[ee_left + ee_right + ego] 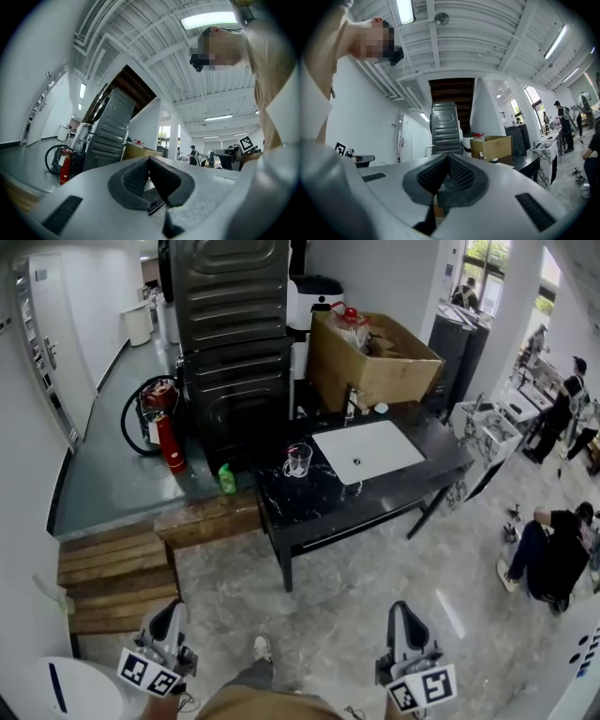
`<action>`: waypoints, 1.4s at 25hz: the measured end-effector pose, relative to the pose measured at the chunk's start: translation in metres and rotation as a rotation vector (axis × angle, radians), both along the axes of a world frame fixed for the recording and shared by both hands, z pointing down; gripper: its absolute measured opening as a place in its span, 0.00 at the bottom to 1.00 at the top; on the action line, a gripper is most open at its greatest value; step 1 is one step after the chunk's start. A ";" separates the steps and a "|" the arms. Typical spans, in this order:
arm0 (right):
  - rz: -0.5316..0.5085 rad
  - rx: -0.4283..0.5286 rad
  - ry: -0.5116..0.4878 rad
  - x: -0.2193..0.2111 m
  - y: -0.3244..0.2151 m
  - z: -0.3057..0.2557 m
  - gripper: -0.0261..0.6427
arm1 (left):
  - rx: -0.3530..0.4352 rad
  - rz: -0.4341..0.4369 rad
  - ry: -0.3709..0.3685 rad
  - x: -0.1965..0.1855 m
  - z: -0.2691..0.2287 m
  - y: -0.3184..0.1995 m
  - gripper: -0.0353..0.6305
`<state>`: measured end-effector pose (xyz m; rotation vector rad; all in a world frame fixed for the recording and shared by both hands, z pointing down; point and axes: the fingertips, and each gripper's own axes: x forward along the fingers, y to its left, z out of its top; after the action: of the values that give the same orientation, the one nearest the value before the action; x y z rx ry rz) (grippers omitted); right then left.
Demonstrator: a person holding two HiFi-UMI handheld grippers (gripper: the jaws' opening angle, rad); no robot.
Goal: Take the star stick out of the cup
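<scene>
My left gripper (pixel 167 622) hangs low, jaws clenched on nothing, well short of the counter (pixel 375 501). The cup (pixel 299 460) stands near the counter's left edge, beside the sink (pixel 367 452); the star stick is too small to make out. My right gripper (pixel 403 620) is likewise clenched and empty. I judge this the approach: next I step in and part one gripper's jaws above the cup.

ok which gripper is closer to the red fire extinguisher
Left. The left gripper is almost straight back from the fire extinguisher; the right gripper is equally far back but well to the right.
</scene>
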<state>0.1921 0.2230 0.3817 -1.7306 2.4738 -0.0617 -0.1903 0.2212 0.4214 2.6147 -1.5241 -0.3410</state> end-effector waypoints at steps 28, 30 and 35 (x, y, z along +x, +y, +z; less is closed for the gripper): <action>-0.005 -0.006 0.044 -0.103 -0.184 -0.015 0.04 | -0.012 0.096 0.067 -0.062 0.006 -0.192 0.05; -0.013 0.002 0.045 -0.113 -0.196 -0.018 0.04 | -0.015 0.101 0.075 -0.066 0.008 -0.201 0.05; -0.015 0.011 0.047 -0.128 -0.215 -0.020 0.04 | -0.022 0.119 0.086 -0.073 0.012 -0.219 0.05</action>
<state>0.0642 0.0078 0.3613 -1.7288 2.5147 -0.0089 -0.2632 0.0020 0.4329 2.6221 -1.3316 -0.4178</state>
